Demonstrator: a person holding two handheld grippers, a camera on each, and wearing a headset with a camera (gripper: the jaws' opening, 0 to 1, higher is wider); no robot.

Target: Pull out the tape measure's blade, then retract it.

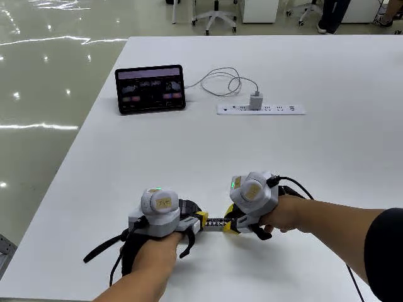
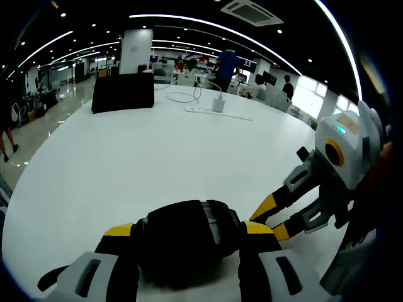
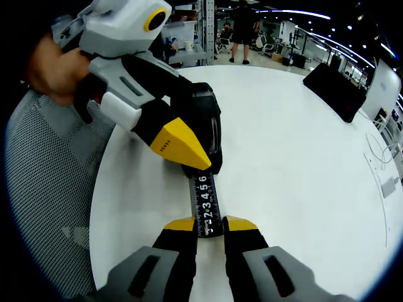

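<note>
The black tape measure case (image 2: 189, 245) rests on the white table (image 1: 264, 151), and my left gripper (image 2: 189, 229) is shut on it with a yellow-tipped finger on each side. A short length of the blade (image 3: 203, 198), numbered up to about 6, runs out of the case (image 3: 204, 126). My right gripper (image 3: 206, 225) is shut on the blade's end. In the head view the left gripper (image 1: 199, 218) and the right gripper (image 1: 229, 225) face each other near the table's front edge, joined by the short blade (image 1: 215, 223). The right gripper's fingers (image 2: 271, 214) come in from the right of the left gripper view.
A dark tablet (image 1: 150, 88) stands at the back left of the table. A white power strip (image 1: 261, 109) with a charger (image 1: 255, 100) and a looped cable lies behind the middle. The table's left edge drops to a glossy floor (image 1: 44, 94).
</note>
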